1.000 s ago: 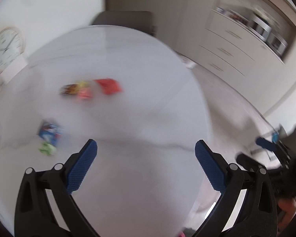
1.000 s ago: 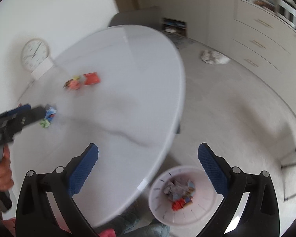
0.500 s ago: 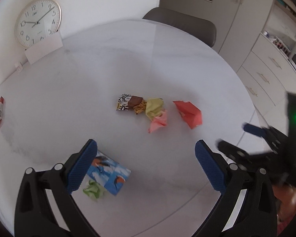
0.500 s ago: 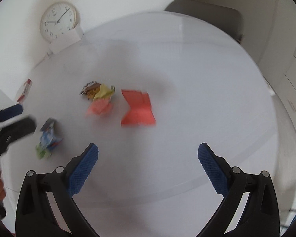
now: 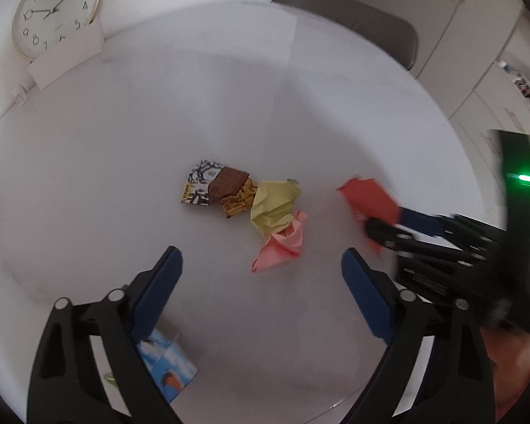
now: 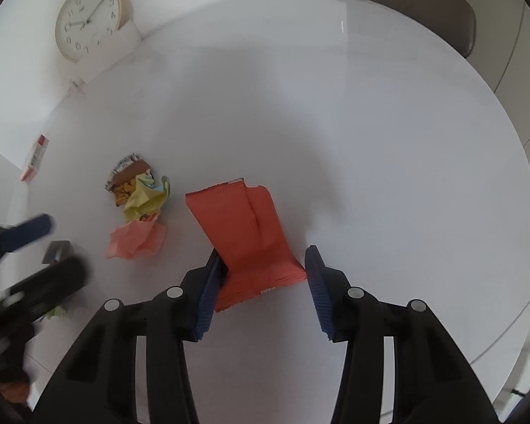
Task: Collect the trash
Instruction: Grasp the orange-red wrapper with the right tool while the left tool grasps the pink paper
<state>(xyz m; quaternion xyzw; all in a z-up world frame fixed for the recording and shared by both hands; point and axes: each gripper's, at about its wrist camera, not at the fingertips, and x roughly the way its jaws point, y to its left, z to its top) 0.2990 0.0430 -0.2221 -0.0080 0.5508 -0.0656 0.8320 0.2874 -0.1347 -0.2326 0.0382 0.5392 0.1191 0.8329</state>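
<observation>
White round worktop [image 6: 371, 141] now fills both views; the right claw [image 6: 261, 282], narrowed since a moment ago, brackets the red wrapper [image 6: 247, 233], seemingly unclamped; left claw [image 5: 261, 282] hovers apart.

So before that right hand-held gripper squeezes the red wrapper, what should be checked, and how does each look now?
1. Red wrapper sits between the right hand-held gripper fingers: ok.
2. Both pads touching it: not ok; the left pad looks against it, the right pad looks just clear.
3. Pink crumpled paper outside the closing path: ok, it lies off to the left.
4. Left hand-held gripper out of the way: ok, open over bare table.
5. Wrapper lying flat: not ok; it is folded, one part raised.
6. Trash bin position: cannot tell, not in view.
</observation>
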